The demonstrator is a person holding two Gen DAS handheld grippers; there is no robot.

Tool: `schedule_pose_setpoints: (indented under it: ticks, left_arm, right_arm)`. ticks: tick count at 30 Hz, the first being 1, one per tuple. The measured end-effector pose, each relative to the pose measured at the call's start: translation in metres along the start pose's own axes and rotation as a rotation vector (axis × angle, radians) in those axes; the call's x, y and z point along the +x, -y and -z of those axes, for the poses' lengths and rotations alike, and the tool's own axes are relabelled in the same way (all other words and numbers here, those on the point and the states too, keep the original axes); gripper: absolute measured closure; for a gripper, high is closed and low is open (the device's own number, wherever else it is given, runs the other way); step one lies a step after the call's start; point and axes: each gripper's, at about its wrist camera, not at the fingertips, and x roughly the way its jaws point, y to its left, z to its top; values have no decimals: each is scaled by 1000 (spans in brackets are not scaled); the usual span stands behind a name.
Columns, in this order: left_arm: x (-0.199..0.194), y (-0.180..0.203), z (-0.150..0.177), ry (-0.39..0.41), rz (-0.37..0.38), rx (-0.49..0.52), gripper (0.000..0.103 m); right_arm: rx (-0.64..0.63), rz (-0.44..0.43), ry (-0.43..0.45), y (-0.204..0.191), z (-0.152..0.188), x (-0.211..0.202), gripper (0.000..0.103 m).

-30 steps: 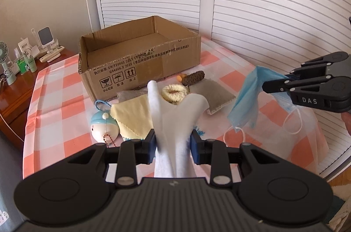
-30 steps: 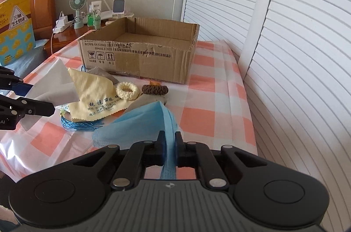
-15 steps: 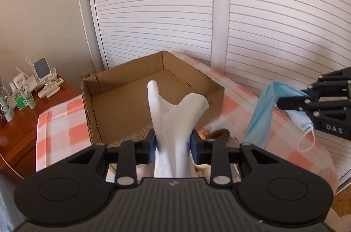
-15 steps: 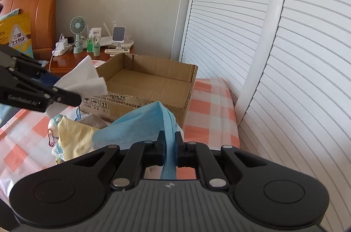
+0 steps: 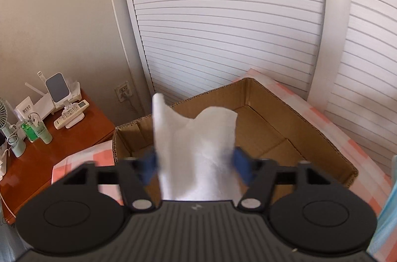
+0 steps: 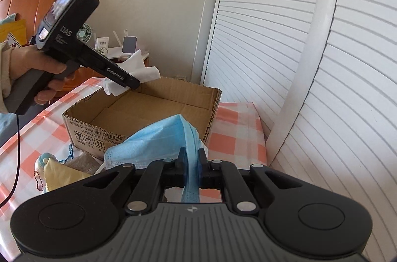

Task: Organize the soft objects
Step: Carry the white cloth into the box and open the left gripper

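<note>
My left gripper (image 5: 196,162) is over the open cardboard box (image 5: 310,135), its fingers spread wide and blurred, with a white cloth (image 5: 196,138) still between them. In the right wrist view the left gripper (image 6: 135,83) sits above the box's (image 6: 139,113) far left corner with the white cloth (image 6: 146,71) hanging at its tips. My right gripper (image 6: 191,164) is shut on a blue face mask (image 6: 153,143), held in front of the box's near right corner.
A yellow cloth (image 6: 62,175), a grey cloth (image 6: 83,160) and a small blue toy (image 6: 43,160) lie on the checked tablecloth (image 6: 235,133) before the box. A wooden nightstand (image 5: 49,150) with a fan and bottles stands left. White shutter doors (image 5: 223,14) stand behind.
My left gripper rose and moved forward over the box, and its fingers spread apart around the white cloth. My right gripper lifted the mask closer to the box.
</note>
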Motion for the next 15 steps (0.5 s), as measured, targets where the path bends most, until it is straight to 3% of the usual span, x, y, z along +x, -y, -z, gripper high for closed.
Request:
schedule_pose_setpoints:
  ticks: [3,6,15]
  left_arm:
    - [2,-1,1,51,-24,19,1]
    - [-1,-1,3,36,-26,13,1]
    - [-63,6,39,33,24,1,1]
  right_arm:
    - [4,1,3,2,-3,5,94]
    - [10,-4,1,3,-6,8,94]
    - [0,-13,11,-1,-21,12,94]
